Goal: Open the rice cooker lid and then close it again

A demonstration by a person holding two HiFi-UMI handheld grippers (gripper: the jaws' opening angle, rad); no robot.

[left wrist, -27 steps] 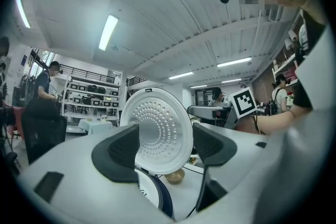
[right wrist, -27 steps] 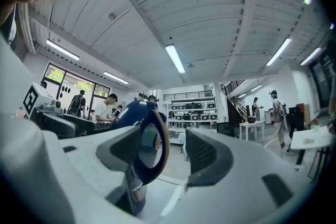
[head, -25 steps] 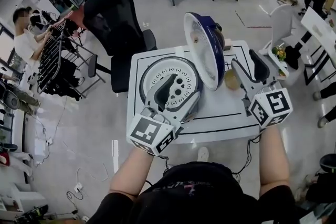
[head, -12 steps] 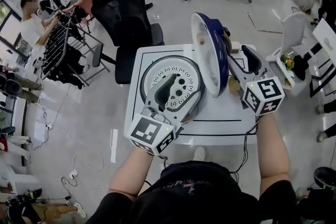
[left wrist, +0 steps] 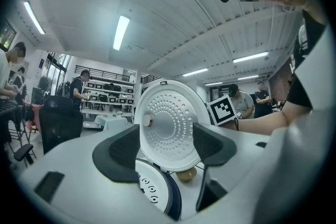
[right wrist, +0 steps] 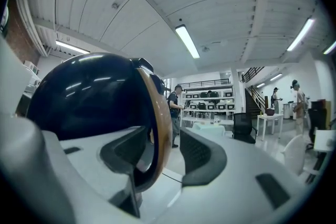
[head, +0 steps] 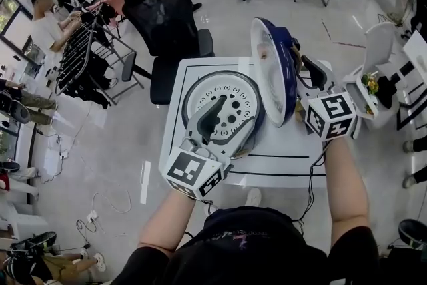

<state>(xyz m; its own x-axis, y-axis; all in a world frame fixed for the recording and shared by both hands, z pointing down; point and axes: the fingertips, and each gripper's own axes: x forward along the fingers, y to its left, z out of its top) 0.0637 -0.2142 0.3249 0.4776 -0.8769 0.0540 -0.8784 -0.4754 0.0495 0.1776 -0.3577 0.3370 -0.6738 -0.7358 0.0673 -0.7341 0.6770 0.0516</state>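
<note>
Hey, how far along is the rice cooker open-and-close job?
Opening looks done: the lid stands upright at the cooker edge. In hand: the right hand-held gripper has the lid's rim between its jaws, which have just been closing but are not yet pressing. The left hand-held gripper is open over the cooker. Left: swinging the lid shut.

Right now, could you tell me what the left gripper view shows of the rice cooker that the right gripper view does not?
Only the left gripper view shows the lid's white perforated inner face, with the cooker body below it. Only the right gripper view shows the lid's dark blue outer shell, its tan edge standing between the right gripper's fingers, which have just been closing but leave a gap at one finger. Both show the lid raised upright and shelving in the background.
</note>
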